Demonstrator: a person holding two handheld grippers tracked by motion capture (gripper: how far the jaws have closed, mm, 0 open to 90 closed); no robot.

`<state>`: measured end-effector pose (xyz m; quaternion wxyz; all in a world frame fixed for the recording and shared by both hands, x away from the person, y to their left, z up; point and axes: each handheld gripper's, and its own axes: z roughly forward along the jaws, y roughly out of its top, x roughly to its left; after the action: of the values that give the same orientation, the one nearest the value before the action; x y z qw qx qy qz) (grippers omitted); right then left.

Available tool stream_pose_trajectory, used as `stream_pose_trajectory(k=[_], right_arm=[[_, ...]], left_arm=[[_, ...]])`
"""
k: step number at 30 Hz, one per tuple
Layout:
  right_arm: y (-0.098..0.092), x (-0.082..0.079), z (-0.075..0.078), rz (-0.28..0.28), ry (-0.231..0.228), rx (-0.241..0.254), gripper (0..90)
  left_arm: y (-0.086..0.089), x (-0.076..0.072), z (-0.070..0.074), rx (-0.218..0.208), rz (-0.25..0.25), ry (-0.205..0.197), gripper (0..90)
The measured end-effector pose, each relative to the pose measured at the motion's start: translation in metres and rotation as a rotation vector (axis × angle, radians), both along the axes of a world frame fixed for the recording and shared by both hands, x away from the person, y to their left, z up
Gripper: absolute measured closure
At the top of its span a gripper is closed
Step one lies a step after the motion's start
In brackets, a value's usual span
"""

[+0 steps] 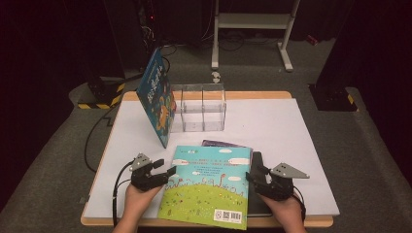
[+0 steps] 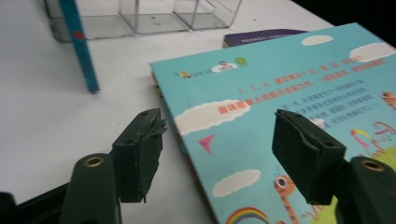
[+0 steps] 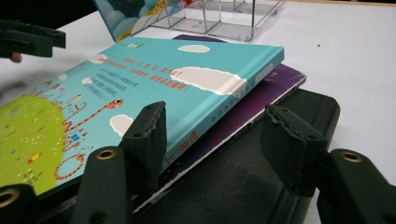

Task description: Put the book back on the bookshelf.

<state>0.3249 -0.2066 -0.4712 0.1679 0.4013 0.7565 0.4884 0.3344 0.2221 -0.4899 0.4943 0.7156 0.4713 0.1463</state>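
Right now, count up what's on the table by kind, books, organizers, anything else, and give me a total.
Books: 3, the turquoise picture book on top of the stack, the purple book under it, and the blue book leaning on the organizer.
Clear organizer: 1.
Black tray under the stack: 1.
Total: 5.

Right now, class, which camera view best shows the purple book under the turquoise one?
The right gripper view: the purple book shows its long edge and cover between the turquoise book and a black slab. The high view and left gripper view show just a far sliver.
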Motion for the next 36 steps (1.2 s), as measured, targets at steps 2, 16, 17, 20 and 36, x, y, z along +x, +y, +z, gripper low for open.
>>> stream_pose_trajectory(k=[2,16,17,20,36], right_arm=[[0.002,0.000,0.000,-0.013,-0.007,-0.024,41.6],[0.002,0.001,-0.006,-0.050,0.030,-0.022,42.7],[0.002,0.001,-0.006,-0.049,0.029,-0.021,42.7],[0.002,0.001,-0.005,-0.047,0.026,-0.020,42.7],[0.000,0.000,-0.005,-0.050,0.014,-0.028,42.6]], left_arm=[[-0.002,-0.003,-0.002,-0.019,-0.017,0.002,32.7],[-0.003,-0.008,-0.011,-0.060,-0.111,0.087,31.0],[-0.002,-0.007,-0.011,-0.057,-0.114,0.090,31.1],[-0.002,-0.007,-0.011,-0.059,-0.115,0.095,31.2],[-0.012,-0.009,-0.009,-0.044,-0.077,0.086,31.8]])
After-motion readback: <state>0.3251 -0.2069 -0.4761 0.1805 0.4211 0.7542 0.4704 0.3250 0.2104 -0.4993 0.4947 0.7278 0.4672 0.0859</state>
